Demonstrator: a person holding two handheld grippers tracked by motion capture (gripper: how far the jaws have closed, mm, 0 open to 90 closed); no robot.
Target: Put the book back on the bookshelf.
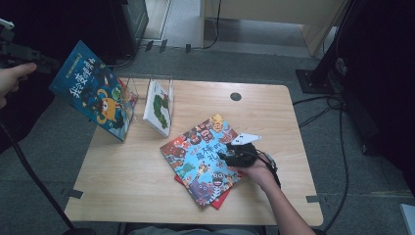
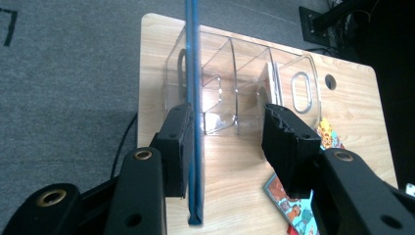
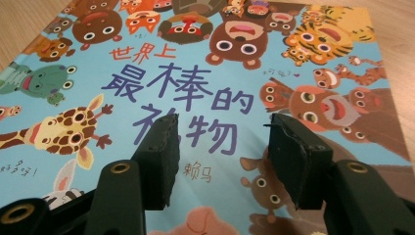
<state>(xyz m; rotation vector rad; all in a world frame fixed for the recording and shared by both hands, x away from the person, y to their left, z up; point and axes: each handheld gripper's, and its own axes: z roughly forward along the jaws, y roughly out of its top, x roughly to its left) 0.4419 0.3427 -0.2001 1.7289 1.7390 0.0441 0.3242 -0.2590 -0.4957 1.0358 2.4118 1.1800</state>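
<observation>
Books are going into a rack, by the look of it. At the far left the person's left hand [image 1: 11, 81] holds the left claw [image 2: 227, 112] up beyond the table [image 1: 122, 181] edge. A blue picture book [image 1: 93, 90] tilts between that claw and the table's back left corner. In the left gripper view this blue book [image 2: 194, 98] stands edge-on between the jaws, flat against one pad, with the other pad well apart from it. So the claw is about half open and not squeezing. I judge the book's lower end is already resting in or at the rack, which would be why a loose hold is enough.

Just beyond it sits the clear acrylic book rack [image 2: 235, 73], its dividers upright to keep books standing. A white caterpillar book [image 1: 159, 107] leans in one of the slots to the right.

Further right, the animal picture book [image 1: 203, 156] lies flat on the table, cover up, over a red book [image 1: 222, 198] that peeks out beneath it. The right hand [image 1: 257, 169] rests at its right edge. The right claw [image 3: 222, 132] sits low over the cover, about half open with nothing between the pads, probably steadying the stack or waiting to pick up this book.
</observation>
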